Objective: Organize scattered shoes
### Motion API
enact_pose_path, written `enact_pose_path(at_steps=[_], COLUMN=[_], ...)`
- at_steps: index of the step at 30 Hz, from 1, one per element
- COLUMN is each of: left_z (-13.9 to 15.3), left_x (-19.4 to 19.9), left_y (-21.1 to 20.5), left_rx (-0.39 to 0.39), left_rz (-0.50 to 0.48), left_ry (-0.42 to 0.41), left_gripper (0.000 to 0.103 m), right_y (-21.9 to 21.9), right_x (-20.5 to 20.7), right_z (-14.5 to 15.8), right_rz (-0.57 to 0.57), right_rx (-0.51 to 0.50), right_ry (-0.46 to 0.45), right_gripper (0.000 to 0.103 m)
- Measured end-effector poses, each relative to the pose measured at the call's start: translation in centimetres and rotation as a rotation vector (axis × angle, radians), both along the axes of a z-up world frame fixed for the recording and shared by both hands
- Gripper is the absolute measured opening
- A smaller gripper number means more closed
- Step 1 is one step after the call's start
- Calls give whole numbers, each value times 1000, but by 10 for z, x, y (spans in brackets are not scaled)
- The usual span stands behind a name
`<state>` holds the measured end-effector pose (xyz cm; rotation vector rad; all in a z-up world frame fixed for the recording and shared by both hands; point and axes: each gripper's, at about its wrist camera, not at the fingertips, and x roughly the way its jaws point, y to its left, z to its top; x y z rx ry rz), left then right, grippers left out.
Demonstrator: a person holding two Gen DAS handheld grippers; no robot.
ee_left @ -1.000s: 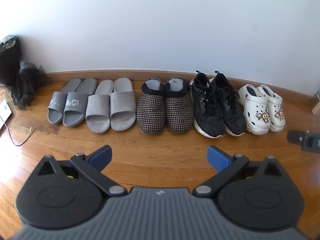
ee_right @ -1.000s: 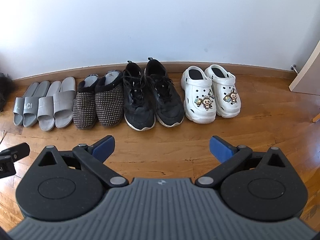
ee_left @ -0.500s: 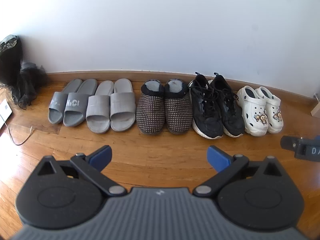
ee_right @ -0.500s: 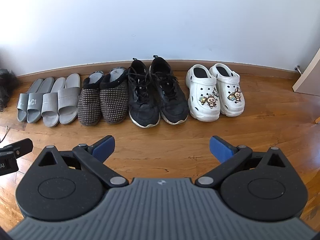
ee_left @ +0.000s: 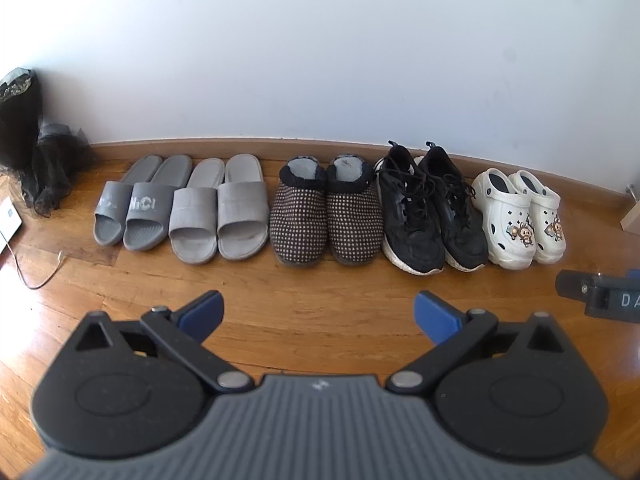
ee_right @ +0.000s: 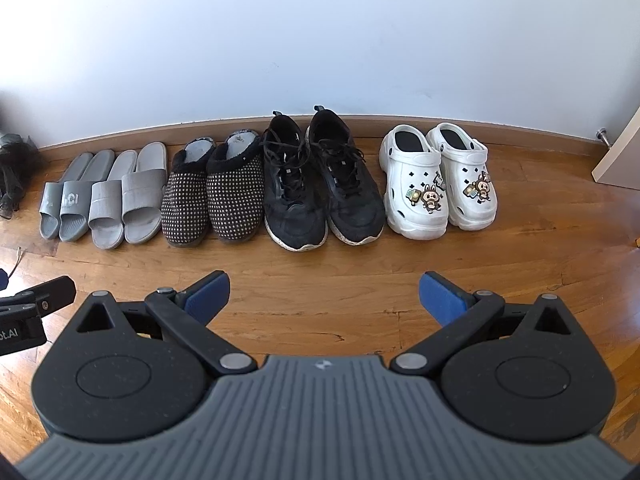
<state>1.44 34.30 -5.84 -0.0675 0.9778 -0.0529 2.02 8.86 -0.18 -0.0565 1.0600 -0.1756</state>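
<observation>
1. The left gripper (ee_left: 318, 314) is spread wide, its 2 blue fingertips (ee_left: 202, 312) far apart, holding and touching nothing above the wooden floor (ee_left: 320, 300).
2. The right gripper (ee_right: 324, 298) is equally released and empty.
3. 5 pairs stand in 1 row against the white wall (ee_right: 320, 40), toes toward the cameras: 2 pairs of grey slides (ee_left: 180, 204), dotted slippers (ee_left: 326, 210), black sneakers (ee_right: 320, 184) and white clogs (ee_right: 438, 182).
</observation>
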Motion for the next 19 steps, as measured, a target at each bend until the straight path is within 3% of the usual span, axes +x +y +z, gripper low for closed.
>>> enact_pose_path(at_steps=[19], left_z=[-5], left_x=[1], left_y=[0], left_rx=[3], left_rz=[-2], left_ry=[3], left_gripper=[102], right_y=[-3], right_x=[2], right_z=[-6], right_rz=[-7], right_rx=[13], right_ry=[28], right_gripper=[102])
